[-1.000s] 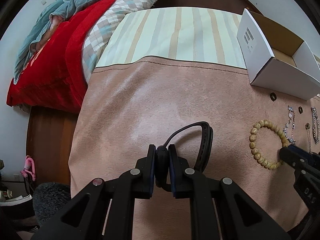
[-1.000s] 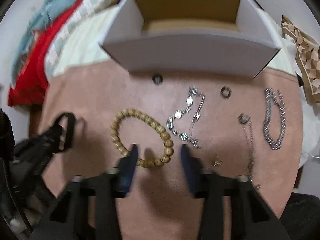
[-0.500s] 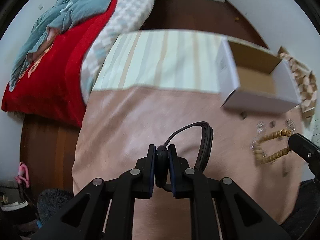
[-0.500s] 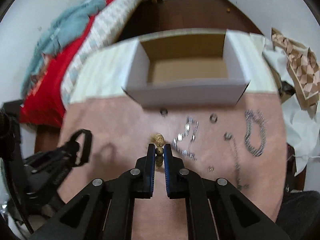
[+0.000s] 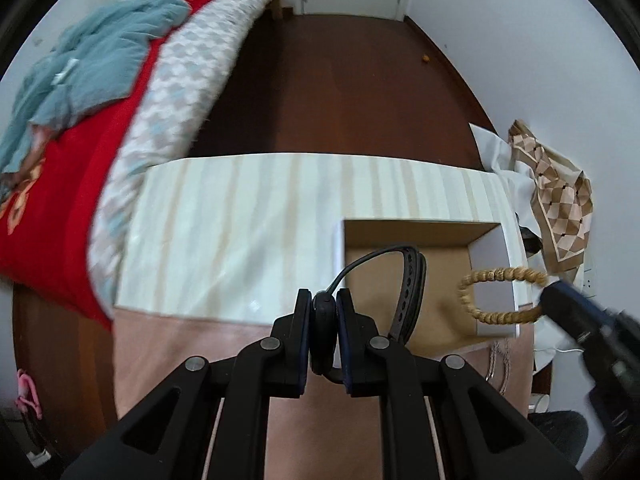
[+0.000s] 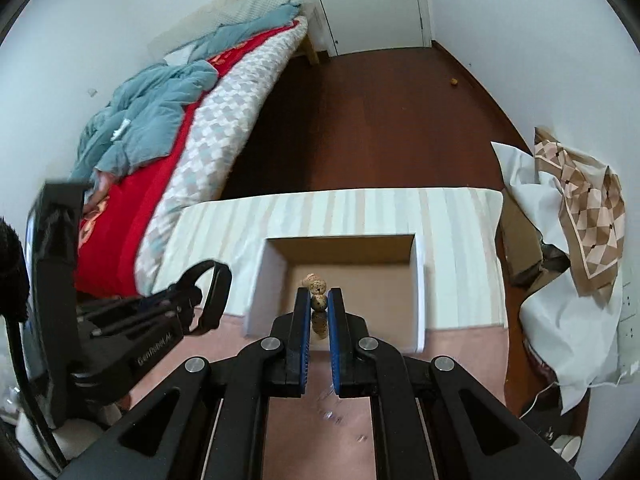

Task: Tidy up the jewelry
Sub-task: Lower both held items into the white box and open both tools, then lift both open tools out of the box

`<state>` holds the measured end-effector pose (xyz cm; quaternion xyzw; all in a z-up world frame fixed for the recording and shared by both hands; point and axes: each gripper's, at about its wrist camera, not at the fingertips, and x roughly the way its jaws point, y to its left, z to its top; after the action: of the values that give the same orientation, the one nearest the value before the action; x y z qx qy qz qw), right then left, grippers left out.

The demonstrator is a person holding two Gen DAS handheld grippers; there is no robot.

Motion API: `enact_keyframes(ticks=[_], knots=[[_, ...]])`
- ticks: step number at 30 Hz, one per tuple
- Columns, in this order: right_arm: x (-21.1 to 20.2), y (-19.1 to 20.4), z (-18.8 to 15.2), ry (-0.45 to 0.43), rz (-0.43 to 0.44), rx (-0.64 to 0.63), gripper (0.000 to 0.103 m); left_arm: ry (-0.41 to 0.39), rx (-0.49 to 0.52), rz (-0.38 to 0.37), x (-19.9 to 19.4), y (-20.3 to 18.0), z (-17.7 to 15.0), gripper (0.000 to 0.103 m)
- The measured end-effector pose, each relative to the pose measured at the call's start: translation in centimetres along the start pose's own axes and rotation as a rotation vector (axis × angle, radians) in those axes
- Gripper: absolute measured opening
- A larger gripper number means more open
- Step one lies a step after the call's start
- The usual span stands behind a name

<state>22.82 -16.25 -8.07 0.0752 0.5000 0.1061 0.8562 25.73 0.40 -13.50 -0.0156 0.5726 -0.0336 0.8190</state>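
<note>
My left gripper [image 5: 324, 312] is shut on a black watch; its strap [image 5: 410, 288] loops up over the open white cardboard box [image 5: 338, 244]. It also shows in the right wrist view [image 6: 214, 296]. My right gripper [image 6: 319, 308] is shut on a wooden bead bracelet [image 6: 316, 284] and holds it above the box [image 6: 420, 280]. In the left wrist view the bracelet [image 5: 500, 296] hangs as a loop from the right gripper over the box's right wall. Both are lifted above the pink table mat [image 5: 168, 344].
A silver chain [image 5: 500, 360] lies on the mat in front of the box. Small jewelry bits [image 6: 332, 414] show blurred below the right gripper. A striped cloth [image 5: 240, 232] covers the table's far part. A bed [image 6: 180, 128] stands left, a patterned scarf [image 6: 588, 208] right.
The right gripper closed on the bead bracelet and lifted it off the mat to above the box. The left gripper rose and moved right with the watch, now over the box.
</note>
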Motion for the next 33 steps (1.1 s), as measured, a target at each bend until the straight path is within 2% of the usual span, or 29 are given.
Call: enact_keyframes(ticks=[7, 11, 12, 13, 14, 15, 17, 18, 19, 21, 23, 25, 28, 33], knots=[[5.8, -2.8, 0.6, 0.075, -0.026, 0.039, 0.009, 0.101, 0.022, -0.070, 4.3, -2.3, 2.3, 0.013], [7.2, -4.4, 0.8, 0.116, -0.002, 0.079, 0.009, 0.094, 0.039, -0.068, 4.4, -3.0, 2.7, 0.018], [7.4, -4.8, 0.7, 0.128, 0.000, 0.092, 0.010, 0.085, 0.038, -0.063, 4.3, -2.9, 2.9, 0.031], [7.4, -5.1, 0.7, 0.134, 0.003, 0.104, 0.010, 0.071, 0.027, -0.059, 3.9, -2.7, 2.8, 0.053], [7.5, -5.2, 0.6, 0.141, 0.004, 0.110, 0.010, 0.057, 0.019, -0.054, 3.6, -2.3, 2.8, 0.064], [7.5, -5.5, 0.5, 0.148, -0.003, 0.115, 0.015, 0.035, 0.011, -0.040, 3.1, -2.0, 2.7, 0.078], [7.2, -5.7, 0.2, 0.147, -0.025, 0.113, 0.034, 0.006, 0.002, -0.016, 2.4, -1.3, 2.7, 0.080], [7.0, -5.7, 0.2, 0.143, -0.027, 0.112, 0.049, -0.002, -0.002, 0.004, 2.1, -1.0, 2.5, 0.085], [6.7, -5.7, 0.0, 0.139, -0.031, 0.108, 0.060, -0.009, -0.006, 0.021, 1.8, -0.7, 2.3, 0.094], [6.0, -5.5, -0.2, 0.125, -0.047, 0.094, 0.066, -0.025, -0.009, 0.060, 1.3, -0.2, 1.8, 0.101], [5.3, -4.9, -0.5, 0.104, -0.125, 0.050, 0.075, -0.044, -0.006, 0.093, 0.8, 0.1, 1.2, 0.101], [5.0, -4.4, -0.8, 0.088, -0.213, 0.015, 0.095, -0.064, -0.007, 0.119, 0.4, 0.5, 0.2, 0.102], [5.3, -4.2, -1.8, 0.098, -0.295, -0.011, 0.096, -0.074, -0.003, 0.136, 0.0, 0.6, -1.3, 0.102], [5.6, -4.5, -3.2, 0.110, -0.321, -0.012, 0.102, -0.086, 0.002, 0.159, -0.7, 0.5, -3.0, 0.103]])
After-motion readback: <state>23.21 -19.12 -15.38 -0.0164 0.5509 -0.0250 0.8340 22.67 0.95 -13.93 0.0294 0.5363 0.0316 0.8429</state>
